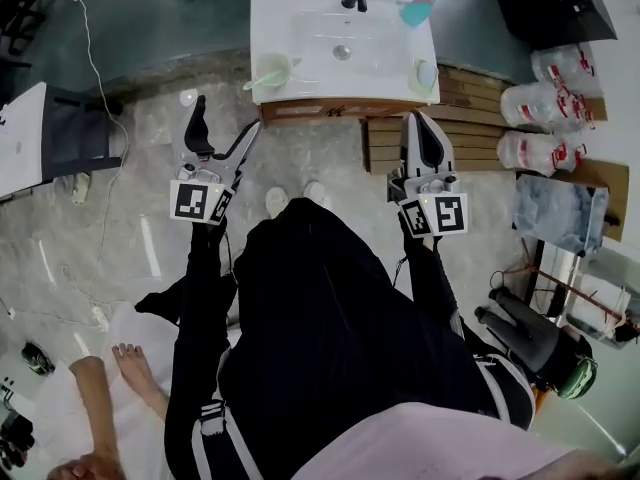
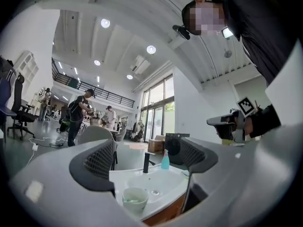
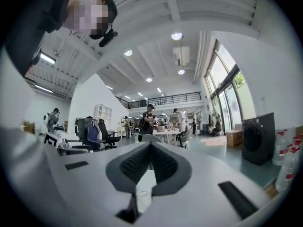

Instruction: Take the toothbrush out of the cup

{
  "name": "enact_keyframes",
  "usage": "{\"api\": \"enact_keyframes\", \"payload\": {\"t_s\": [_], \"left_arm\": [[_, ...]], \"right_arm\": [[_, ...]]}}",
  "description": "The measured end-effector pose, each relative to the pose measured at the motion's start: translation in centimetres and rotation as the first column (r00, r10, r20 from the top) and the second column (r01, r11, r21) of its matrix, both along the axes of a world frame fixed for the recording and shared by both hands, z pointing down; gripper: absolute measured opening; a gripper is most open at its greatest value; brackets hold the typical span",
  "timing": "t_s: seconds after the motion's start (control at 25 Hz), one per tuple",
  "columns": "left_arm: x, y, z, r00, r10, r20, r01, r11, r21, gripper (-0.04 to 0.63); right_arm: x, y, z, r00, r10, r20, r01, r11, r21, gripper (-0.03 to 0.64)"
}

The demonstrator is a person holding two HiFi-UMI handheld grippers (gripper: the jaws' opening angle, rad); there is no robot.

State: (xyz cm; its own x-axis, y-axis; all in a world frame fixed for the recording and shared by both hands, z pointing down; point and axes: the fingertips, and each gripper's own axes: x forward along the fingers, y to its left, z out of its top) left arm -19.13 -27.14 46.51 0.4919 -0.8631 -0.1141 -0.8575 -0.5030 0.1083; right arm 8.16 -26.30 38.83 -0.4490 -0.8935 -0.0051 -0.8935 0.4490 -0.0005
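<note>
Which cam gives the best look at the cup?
Left gripper view: the cup is nearest and unobstructed, framed between the left gripper's open jaws. Head view shows it small, from above, on the sink's front corner. Right gripper view doesn't show it.

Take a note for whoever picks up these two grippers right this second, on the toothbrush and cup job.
Left gripper: open, empty, held in the air short of the sink, with the cup framed between its jaws in its own view.
Right gripper: shut on nothing, in the air near the sink's front right corner.
Cup: upright on the sink's front left corner, with the toothbrush inside it.
Done: nothing yet; neither gripper touches the cup or brush.
Left: bring a gripper to the cup, close on the toothbrush and lift it clear. The left one looks better placed.
</note>
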Motion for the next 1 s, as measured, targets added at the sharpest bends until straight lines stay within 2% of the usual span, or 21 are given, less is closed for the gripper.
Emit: {"api": "enact_keyframes", "payload": {"t_s": [0.24,0.48,0.76,0.8,0.92,1.0], "left_arm": [[1.2,-4.6,7.5,1.000,-0.015,-0.006,0.014,0.996,-0.090,0.430],[2.0,-7.9,14.7,0.999,-0.021,-0.028,0.016,0.985,-0.174,0.430],[1.4,-10.0,21.5,0.990,-0.077,-0.121,0.043,0.964,-0.261,0.420],[1.3,-10.0,21.9,0.989,-0.075,-0.131,0.038,0.964,-0.265,0.389],[2.0,-10.2,22.6,0.989,-0.037,-0.146,-0.003,0.965,-0.262,0.185],[2.5,-10.4,22.7,0.989,-0.016,-0.149,-0.023,0.967,-0.254,0.155]], "right_arm": [[-2.4,-5.9,4.1,0.993,-0.112,-0.036,0.111,0.993,-0.046,0.002],[-6.1,-10.6,9.1,0.980,-0.197,-0.008,0.196,0.978,-0.079,0.002],[-7.2,-13.5,13.4,0.977,-0.212,-0.011,0.209,0.969,-0.129,0.002],[-7.3,-13.7,14.0,0.977,-0.214,-0.014,0.210,0.968,-0.138,0.002],[-7.5,-14.2,15.3,0.976,-0.216,-0.019,0.210,0.965,-0.157,0.002],[-7.5,-14.2,15.8,0.976,-0.216,-0.021,0.210,0.964,-0.166,0.002]]}}
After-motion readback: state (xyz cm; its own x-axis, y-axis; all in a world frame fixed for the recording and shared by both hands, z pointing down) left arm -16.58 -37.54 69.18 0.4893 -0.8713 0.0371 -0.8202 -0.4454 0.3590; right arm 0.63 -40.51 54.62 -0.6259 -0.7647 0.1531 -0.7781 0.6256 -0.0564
